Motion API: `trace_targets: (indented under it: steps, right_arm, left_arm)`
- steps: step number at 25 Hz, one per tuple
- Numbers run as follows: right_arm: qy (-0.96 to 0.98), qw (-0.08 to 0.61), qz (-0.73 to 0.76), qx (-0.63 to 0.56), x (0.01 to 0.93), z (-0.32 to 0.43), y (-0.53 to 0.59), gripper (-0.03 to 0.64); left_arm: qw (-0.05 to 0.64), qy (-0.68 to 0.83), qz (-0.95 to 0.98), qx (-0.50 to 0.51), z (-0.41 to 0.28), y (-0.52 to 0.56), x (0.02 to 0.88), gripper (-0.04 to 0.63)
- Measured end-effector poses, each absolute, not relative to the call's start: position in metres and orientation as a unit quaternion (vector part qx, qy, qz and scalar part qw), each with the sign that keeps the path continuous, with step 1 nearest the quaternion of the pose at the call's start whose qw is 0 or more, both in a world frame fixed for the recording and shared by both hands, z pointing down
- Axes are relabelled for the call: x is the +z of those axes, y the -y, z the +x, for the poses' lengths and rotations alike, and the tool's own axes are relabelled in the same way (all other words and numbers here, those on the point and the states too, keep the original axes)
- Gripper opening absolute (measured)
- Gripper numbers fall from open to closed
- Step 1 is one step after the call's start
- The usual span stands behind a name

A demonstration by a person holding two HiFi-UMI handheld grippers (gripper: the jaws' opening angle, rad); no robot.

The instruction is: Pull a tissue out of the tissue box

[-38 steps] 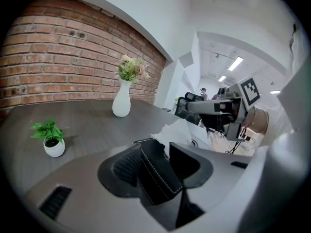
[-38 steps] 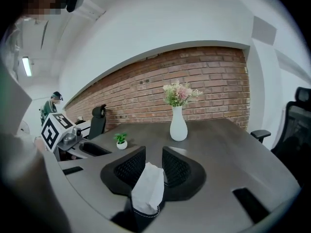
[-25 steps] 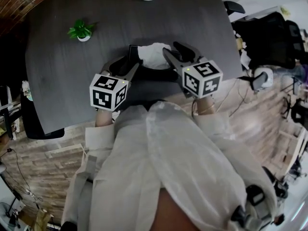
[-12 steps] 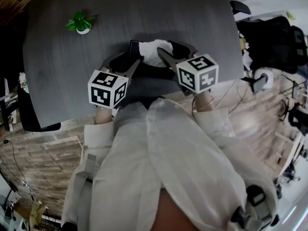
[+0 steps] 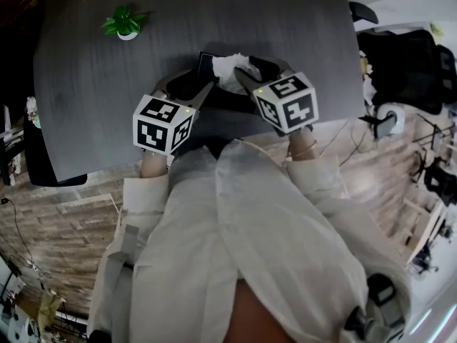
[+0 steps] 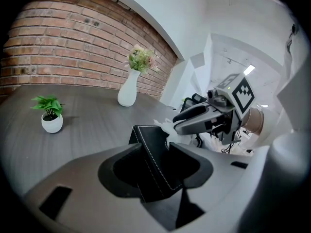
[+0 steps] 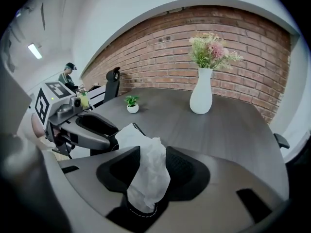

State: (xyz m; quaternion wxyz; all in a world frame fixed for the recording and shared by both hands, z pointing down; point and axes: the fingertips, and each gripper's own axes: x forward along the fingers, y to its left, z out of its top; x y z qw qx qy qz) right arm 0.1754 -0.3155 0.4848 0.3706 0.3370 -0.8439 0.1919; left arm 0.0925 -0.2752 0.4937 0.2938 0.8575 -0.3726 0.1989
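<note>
mid-pull here: left hand-held gripper (image 5: 200, 84) clamped on the black tissue box (image 6: 154, 159) near the bench's (image 5: 93, 84) front edge, right hand-held gripper (image 7: 152, 149) pinching the white tissue (image 7: 146, 186), so next I'd guess it needs lifting straight clear

Left tongs (image 5: 198, 82) clamp the tissue box (image 6: 153, 154), right tongs (image 5: 251, 70) pinch the tissue (image 7: 148, 178), forearms converging.

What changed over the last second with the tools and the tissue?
The right tool shifted a little left, toward the box. Its jaws closed in on the tissue, which now looks narrower and bunched between them. Unchanged: the left tool stays clamped on the box, the box sits where it was, and the plant is in place.
</note>
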Motion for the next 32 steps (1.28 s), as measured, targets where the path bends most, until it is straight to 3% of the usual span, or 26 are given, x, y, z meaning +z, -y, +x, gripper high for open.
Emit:
trace_targets:
  steps: [4,12,32]
  right_arm:
    - [0.840,0.383,0.336,0.185,0.485,0.175,0.315,0.148]
    - [0.837,0.380,0.353,0.173,0.485,0.177,0.314,0.033]
    - [0.857,0.285,0.393,0.175,0.448,0.182,0.324,0.014]
  left_arm:
    - [0.293,0.370,0.858,0.201,0.093,0.276,0.493,0.163]
    - [0.293,0.367,0.859,0.203,0.092,0.275,0.494,0.163]
    - [0.289,0.364,0.858,0.220,0.087,0.275,0.495,0.163]
